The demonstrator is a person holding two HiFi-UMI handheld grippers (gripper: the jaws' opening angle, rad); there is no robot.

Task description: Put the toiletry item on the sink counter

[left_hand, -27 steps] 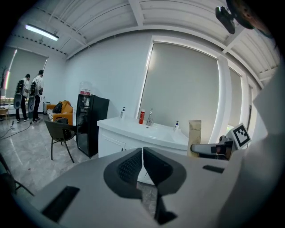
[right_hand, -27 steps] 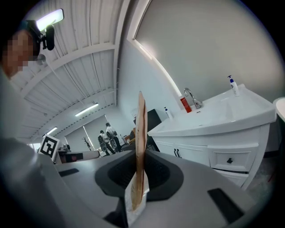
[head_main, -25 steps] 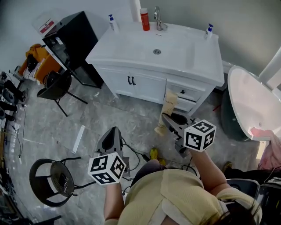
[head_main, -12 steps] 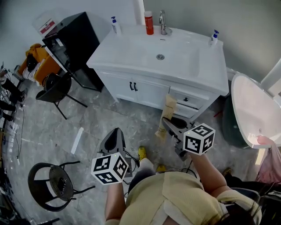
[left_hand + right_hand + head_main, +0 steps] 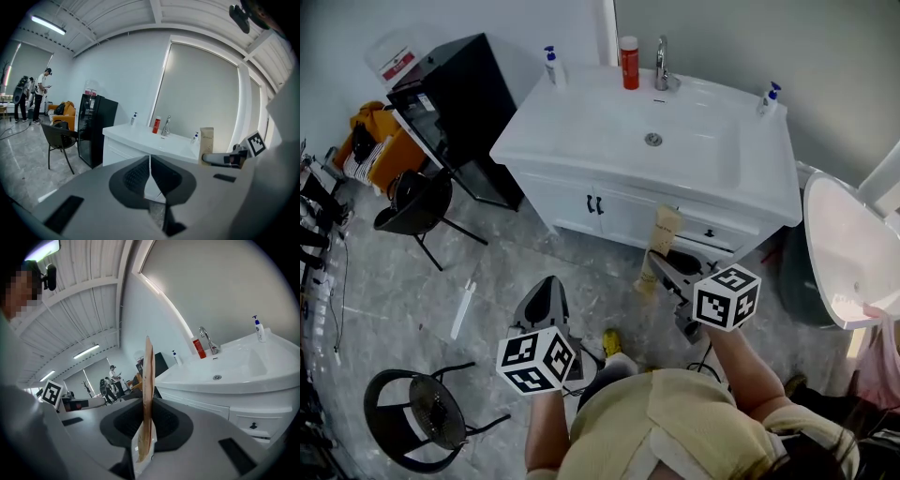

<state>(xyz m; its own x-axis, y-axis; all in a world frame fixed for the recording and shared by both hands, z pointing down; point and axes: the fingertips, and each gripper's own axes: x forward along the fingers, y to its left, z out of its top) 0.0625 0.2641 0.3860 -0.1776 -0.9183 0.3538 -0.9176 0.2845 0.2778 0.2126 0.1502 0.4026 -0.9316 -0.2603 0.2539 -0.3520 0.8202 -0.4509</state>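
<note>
The right gripper (image 5: pixel 664 265) pinches a flat tan packet (image 5: pixel 662 234) near its lower end and holds it upright in front of the sink counter (image 5: pixel 567 117), not yet over it. The packet looks light, thin and bendy, so it will likely flop if gripped higher. The left gripper (image 5: pixel 546 292) is pressed together and empty. The bare counter left of the basin (image 5: pixel 675 141) offers landing room. The red bottle (image 5: pixel 629 50) and tap (image 5: pixel 662 64) crowd the counter's back edge.

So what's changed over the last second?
The vanity has slid lower in the head view, so the person seems to be stepping toward it. Nothing grabbed or released: the right hand-held gripper keeps clamping the pouch; the left hand-held gripper stays shut, empty.
</note>
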